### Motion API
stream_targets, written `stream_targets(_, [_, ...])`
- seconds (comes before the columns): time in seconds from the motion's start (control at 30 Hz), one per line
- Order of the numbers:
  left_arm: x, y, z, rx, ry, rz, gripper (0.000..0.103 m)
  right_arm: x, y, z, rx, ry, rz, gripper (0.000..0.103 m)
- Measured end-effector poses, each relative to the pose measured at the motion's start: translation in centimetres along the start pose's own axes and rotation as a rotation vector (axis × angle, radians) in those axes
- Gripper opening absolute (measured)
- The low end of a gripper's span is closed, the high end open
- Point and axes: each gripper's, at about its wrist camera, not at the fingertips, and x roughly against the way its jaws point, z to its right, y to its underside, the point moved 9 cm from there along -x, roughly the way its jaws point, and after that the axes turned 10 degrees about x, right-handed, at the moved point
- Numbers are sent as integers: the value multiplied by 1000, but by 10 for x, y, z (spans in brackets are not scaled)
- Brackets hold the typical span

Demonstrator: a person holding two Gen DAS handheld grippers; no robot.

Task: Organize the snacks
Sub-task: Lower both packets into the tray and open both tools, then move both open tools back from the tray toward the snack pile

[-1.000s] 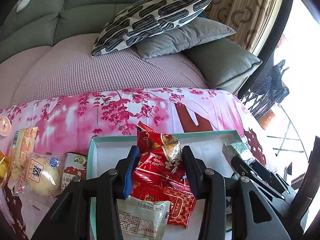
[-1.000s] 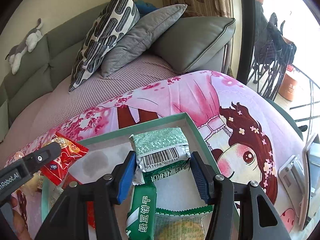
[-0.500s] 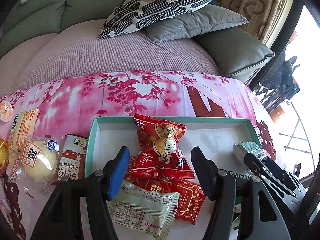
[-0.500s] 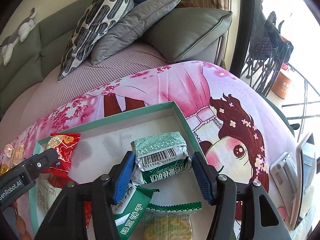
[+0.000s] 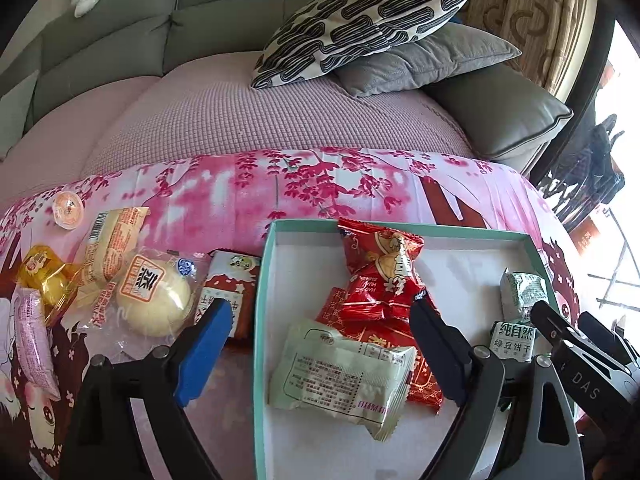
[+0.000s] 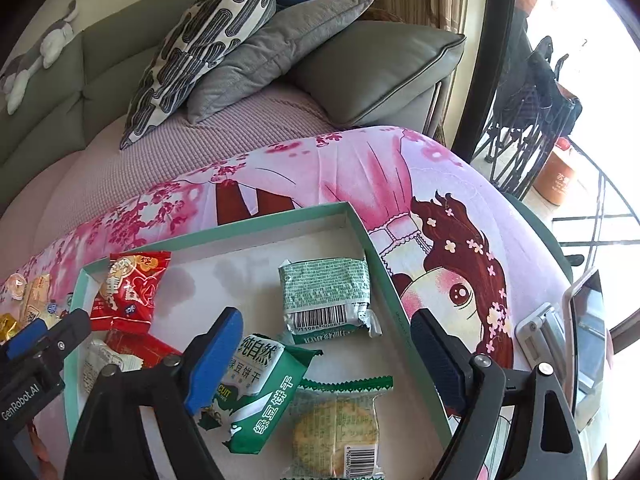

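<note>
A teal-rimmed white tray [image 5: 262,280] [image 6: 372,240] lies on the pink tablecloth. In it lie a red snack packet [image 5: 380,276] [image 6: 128,288], red packets under it, a pale green packet [image 5: 344,376], and a green barcode packet [image 6: 326,296] [image 5: 522,294] near the right wall. My left gripper [image 5: 320,352] is open and empty above the tray's left part. My right gripper [image 6: 326,364] is open and empty above green biscuit packets [image 6: 260,384].
Loose snacks lie on the cloth left of the tray: a round bun packet [image 5: 154,304], a yellow packet [image 5: 110,244], a jelly cup [image 5: 68,210], a pink packet [image 5: 34,336]. A phone on a stand [image 6: 584,344] is right. A sofa with pillows [image 5: 360,28] is behind.
Both grippers opened and pulled back. The left let go of the red packet and the right let go of the green barcode packet; both packets now lie in the tray.
</note>
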Motion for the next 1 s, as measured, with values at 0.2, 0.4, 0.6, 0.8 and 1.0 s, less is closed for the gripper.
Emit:
stream_targets(0.2, [17, 6, -23, 24, -36, 27, 94, 21, 8, -15, 17, -32, 16, 88])
stream_targets(0.4, [34, 14, -38, 27, -54, 47, 94, 30, 20, -32, 52, -58, 4, 88])
stream_targets(0.6, [37, 22, -48, 39, -66, 45, 94, 31, 20, -42, 66, -80, 9, 88])
stream_targets(0.8, [29, 25, -51, 44, -74, 35, 94, 24, 23, -43, 66, -82, -10, 88])
stream_targets(1.0, [22, 28, -59, 66, -86, 30, 96, 18, 25, -44, 71, -82, -20, 92])
